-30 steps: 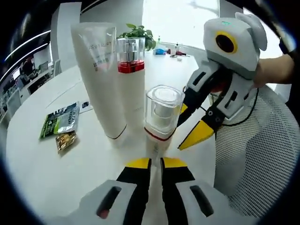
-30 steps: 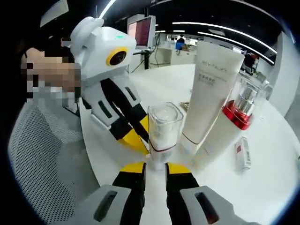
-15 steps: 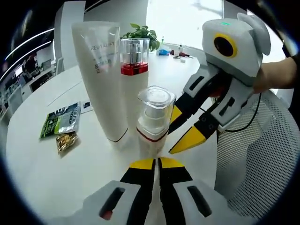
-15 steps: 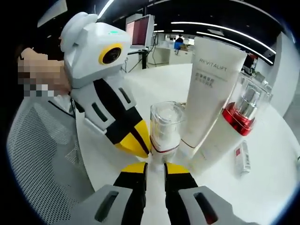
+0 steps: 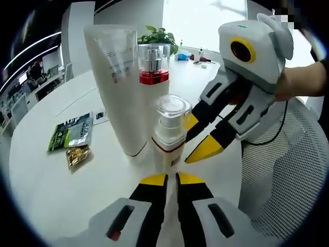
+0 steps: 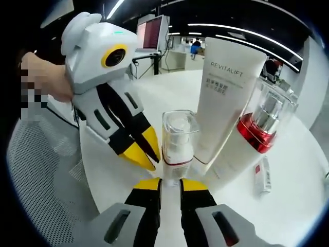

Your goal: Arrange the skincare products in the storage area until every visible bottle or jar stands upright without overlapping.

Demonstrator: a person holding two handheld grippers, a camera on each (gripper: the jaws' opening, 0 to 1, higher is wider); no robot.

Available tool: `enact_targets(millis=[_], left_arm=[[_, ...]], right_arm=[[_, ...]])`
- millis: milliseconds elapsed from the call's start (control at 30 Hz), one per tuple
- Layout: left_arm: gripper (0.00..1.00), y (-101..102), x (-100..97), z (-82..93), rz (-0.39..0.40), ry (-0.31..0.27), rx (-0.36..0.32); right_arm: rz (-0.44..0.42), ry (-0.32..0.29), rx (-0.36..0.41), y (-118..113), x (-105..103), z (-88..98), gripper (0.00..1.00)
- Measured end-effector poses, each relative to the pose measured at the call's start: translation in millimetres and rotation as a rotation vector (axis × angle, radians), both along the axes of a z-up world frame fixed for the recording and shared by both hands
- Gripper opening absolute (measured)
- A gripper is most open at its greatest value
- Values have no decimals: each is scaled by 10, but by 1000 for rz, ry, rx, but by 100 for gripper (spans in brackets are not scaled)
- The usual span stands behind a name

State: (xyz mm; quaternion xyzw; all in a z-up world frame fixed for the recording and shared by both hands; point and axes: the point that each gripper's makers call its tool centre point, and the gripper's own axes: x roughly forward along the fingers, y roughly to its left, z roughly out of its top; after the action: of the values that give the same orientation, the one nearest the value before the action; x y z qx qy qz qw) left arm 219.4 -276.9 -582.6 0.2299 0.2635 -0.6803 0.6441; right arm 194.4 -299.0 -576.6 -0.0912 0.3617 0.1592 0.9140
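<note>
A small white pump bottle (image 5: 169, 131) (image 6: 177, 139) with a clear cap stands upright on the white table (image 5: 46, 190), just beyond both pairs of jaws. Behind it stand a tall white REVITALIFT tube (image 5: 121, 87) (image 6: 223, 92) and a red-collared pump bottle (image 5: 153, 64) (image 6: 262, 123), side by side. My left gripper (image 5: 171, 179) (image 6: 149, 157) is shut and holds nothing; its tips are beside the small bottle. My right gripper (image 6: 170, 183) (image 5: 198, 139) has only a slim gap between its jaws and grips nothing, its tips next to the bottle's other side.
A green sachet (image 5: 72, 135) and a small gold packet (image 5: 77, 156) lie left of the tube. A small red-and-white box (image 6: 261, 172) lies near the red-collared bottle. A potted plant (image 5: 159, 36) stands far back. A mesh chair (image 5: 288, 170) (image 6: 41, 180) is at the table's edge.
The small pump bottle leaned a little in the views half a second ago and now looks straight. Both views shifted slightly. Both grippers stay beside it with jaws unchanged.
</note>
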Motion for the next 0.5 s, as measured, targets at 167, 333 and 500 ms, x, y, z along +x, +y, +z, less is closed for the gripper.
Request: enact_targets(millis=[167, 333, 500], left_arm=[[16, -38, 8, 22, -13, 1, -20], [14, -111, -63, 54, -31, 3, -30], [13, -99, -95, 45, -46, 6, -29]], right_arm=[[-1, -1, 5, 9, 20, -11, 5], [2, -3, -1, -6, 51, 2, 5], [2, -6, -16, -61, 97, 10, 5]])
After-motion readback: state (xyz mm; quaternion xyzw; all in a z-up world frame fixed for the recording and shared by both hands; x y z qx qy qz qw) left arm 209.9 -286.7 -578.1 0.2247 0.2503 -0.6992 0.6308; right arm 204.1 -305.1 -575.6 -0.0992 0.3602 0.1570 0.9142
